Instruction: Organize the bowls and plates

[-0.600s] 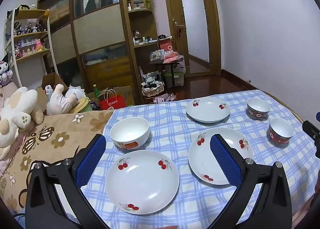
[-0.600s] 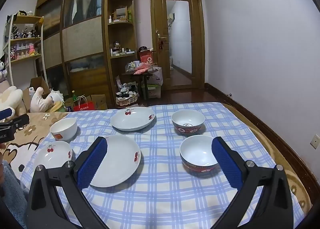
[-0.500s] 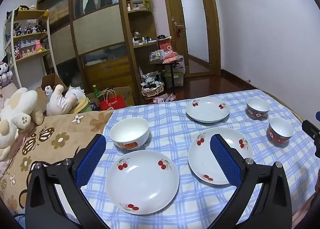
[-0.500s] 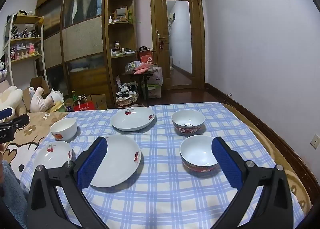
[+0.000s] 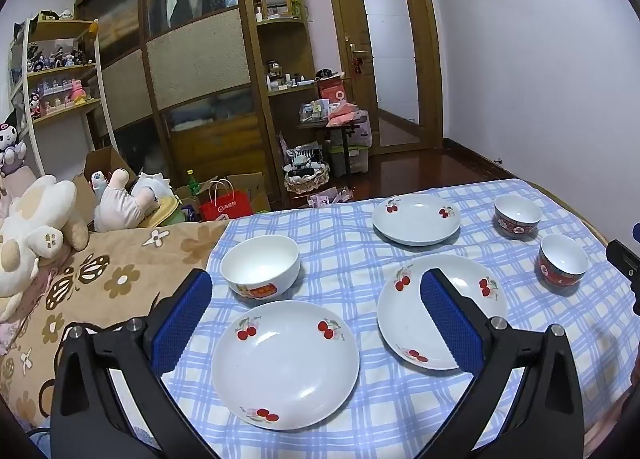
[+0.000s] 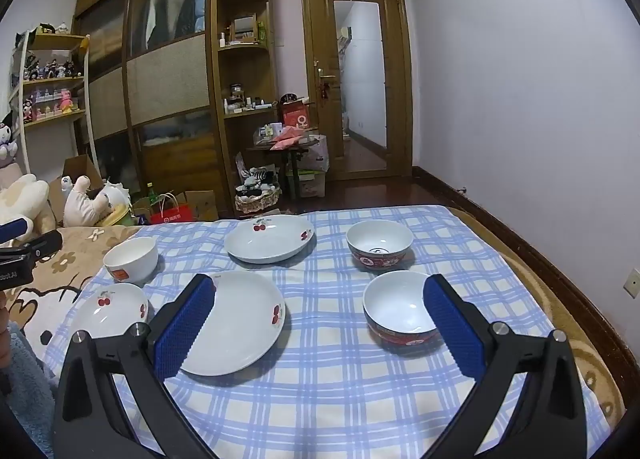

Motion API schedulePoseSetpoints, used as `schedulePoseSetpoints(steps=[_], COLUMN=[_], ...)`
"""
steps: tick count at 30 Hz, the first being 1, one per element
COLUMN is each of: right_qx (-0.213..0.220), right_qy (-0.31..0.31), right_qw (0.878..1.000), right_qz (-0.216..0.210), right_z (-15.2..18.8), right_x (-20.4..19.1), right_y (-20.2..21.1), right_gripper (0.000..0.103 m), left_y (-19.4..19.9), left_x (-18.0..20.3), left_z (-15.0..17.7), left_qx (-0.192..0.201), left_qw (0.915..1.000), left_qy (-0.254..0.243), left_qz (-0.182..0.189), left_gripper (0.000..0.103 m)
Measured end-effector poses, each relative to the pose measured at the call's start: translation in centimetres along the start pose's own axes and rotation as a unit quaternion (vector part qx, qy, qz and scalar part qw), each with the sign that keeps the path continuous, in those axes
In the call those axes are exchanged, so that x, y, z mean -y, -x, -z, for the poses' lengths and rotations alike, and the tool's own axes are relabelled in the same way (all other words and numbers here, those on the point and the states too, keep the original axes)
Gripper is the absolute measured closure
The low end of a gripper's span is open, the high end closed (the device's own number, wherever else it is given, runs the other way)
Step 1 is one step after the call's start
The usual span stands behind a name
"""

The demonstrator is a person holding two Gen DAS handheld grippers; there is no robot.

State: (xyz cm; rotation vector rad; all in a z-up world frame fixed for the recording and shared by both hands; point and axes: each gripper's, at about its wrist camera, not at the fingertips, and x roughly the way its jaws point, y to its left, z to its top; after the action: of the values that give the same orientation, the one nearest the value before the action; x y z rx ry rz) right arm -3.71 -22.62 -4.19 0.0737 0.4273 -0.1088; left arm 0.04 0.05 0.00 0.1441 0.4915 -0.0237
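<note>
Bedroom, wooden wardrobe (image 5: 192,71); checked cloth (image 6: 320,379) carries plates, bowls; both claws spread wide, empty.

glossy ceramic plates (image 5: 285,363) on matt checked cloth (image 5: 344,259) (soft-looking).

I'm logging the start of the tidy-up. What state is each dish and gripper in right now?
Three white cherry-print plates: upright, empty, apart, unstacked on the blue checked cloth.
Plain white bowl with orange label: upright, empty.
Two red-patterned bowls: upright, apart; near one empty.
Left gripper: open, holding nothing.
Right gripper: open, holding nothing.
</note>
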Motion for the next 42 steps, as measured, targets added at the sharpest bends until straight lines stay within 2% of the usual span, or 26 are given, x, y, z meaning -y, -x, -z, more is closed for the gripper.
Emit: schedulePoseSetpoints(steps=[42], right_qx=[0.004], right_qy=[0.001], right_qw=[1.000], right_qz=[0.002], right_z=[-0.06], right_x=[0.07], right_y=[0.16], right_gripper=[0.000], left_y=[0.26], left_x=[-0.28], left_z=[0.01], left_qx=[-0.003], left_qw=[1.0000], left_qy=[-0.003], left_qz=[-0.001], left_gripper=[0.001])
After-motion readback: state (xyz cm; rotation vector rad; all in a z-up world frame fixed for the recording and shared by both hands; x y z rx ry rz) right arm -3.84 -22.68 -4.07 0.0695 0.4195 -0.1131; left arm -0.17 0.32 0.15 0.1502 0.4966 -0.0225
